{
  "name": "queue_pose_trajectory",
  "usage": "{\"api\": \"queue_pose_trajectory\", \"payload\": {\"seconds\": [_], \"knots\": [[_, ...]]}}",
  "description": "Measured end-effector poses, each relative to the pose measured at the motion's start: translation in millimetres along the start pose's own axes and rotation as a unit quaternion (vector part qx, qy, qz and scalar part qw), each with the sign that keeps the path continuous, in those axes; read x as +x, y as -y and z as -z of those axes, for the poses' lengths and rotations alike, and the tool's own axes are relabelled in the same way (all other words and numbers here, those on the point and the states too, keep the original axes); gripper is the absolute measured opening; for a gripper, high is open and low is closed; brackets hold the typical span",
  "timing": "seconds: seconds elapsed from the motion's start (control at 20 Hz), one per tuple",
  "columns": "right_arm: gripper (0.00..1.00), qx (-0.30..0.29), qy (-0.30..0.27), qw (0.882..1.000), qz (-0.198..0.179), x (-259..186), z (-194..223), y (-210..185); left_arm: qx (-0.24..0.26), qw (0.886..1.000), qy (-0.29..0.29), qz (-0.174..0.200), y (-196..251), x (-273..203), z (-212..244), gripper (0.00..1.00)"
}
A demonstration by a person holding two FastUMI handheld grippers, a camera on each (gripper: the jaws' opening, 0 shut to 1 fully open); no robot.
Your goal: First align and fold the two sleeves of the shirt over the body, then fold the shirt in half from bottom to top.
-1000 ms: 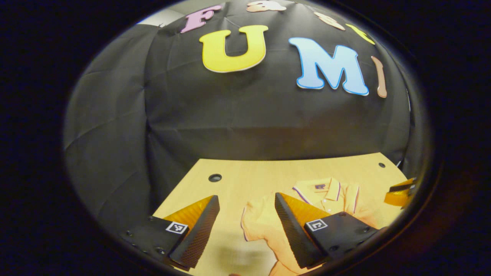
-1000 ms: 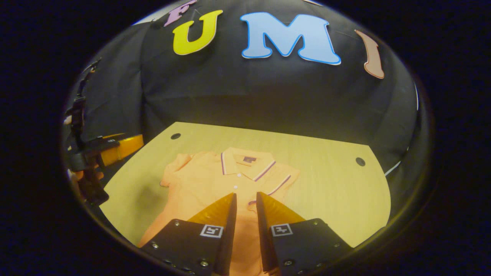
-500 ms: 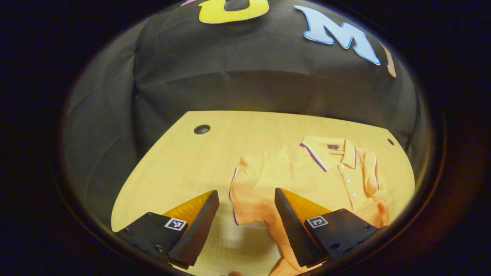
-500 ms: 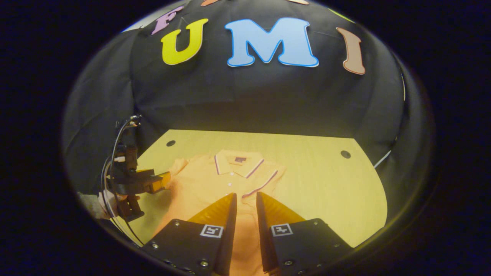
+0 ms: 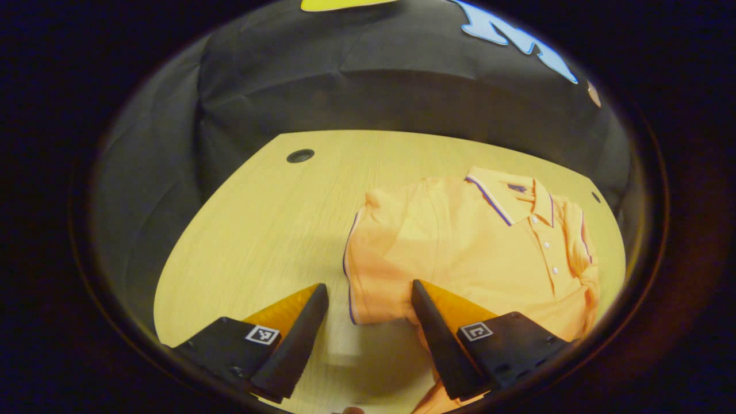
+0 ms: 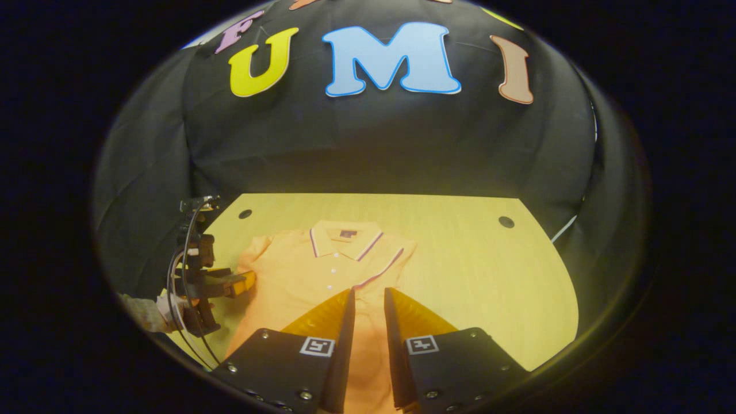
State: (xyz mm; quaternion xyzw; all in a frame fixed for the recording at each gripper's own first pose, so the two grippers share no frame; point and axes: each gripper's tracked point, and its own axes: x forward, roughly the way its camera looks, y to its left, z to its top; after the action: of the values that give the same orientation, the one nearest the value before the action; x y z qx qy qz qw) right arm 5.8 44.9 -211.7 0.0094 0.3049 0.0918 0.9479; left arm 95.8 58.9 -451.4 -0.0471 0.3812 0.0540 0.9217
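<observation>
Left gripper [image 5: 368,319]: jaws wide, empty, by sleeve [image 5: 374,270] | right gripper [image 6: 368,322]: jaws narrowly apart, empty, we judged | shirt [image 6: 322,276] flat on surface [image 6: 489,276], right sleeve seemingly folded | step: left sleeve; next, we pinch its hem.

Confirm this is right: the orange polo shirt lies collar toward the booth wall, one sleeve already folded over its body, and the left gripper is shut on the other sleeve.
Not quite. The left gripper is open, its fingers set wide apart around the edge of the unfolded sleeve, as the left gripper view shows. The rest stands: the orange polo shirt lies collar toward the wall, one sleeve folded over its body.
</observation>
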Motion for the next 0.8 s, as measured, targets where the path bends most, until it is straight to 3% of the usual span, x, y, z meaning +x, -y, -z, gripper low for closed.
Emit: {"api": "queue_pose_trajectory", "payload": {"seconds": [0.25,0.3,0.35,0.4,0.55,0.6,0.8], "knots": [[0.31,0.007,-0.005,1.0,-0.004,4,2,-3,-0.001,1.0,0.002,-0.004,2,0,0,0.96],[0.31,0.009,-0.006,1.0,-0.006,5,4,-5,-0.002,1.0,0.006,0.0,4,1,-2,0.77],[0.31,0.009,-0.007,1.0,-0.007,5,4,-5,-0.003,1.0,0.008,0.002,6,2,-3,0.7],[0.31,0.009,-0.008,1.0,-0.007,5,5,-5,-0.003,1.0,0.009,0.0,7,2,-3,0.46],[0.31,0.013,-0.013,1.0,-0.009,6,11,-5,0.006,1.0,0.01,0.005,9,3,-6,0.3],[0.31,0.016,-0.015,1.0,-0.009,6,13,-5,0.007,1.0,0.006,0.004,8,3,-4,0.21],[0.31,0.023,-0.019,1.0,-0.009,6,16,-2,0.044,0.999,-0.008,0.002,11,3,-5,0.18]]}}
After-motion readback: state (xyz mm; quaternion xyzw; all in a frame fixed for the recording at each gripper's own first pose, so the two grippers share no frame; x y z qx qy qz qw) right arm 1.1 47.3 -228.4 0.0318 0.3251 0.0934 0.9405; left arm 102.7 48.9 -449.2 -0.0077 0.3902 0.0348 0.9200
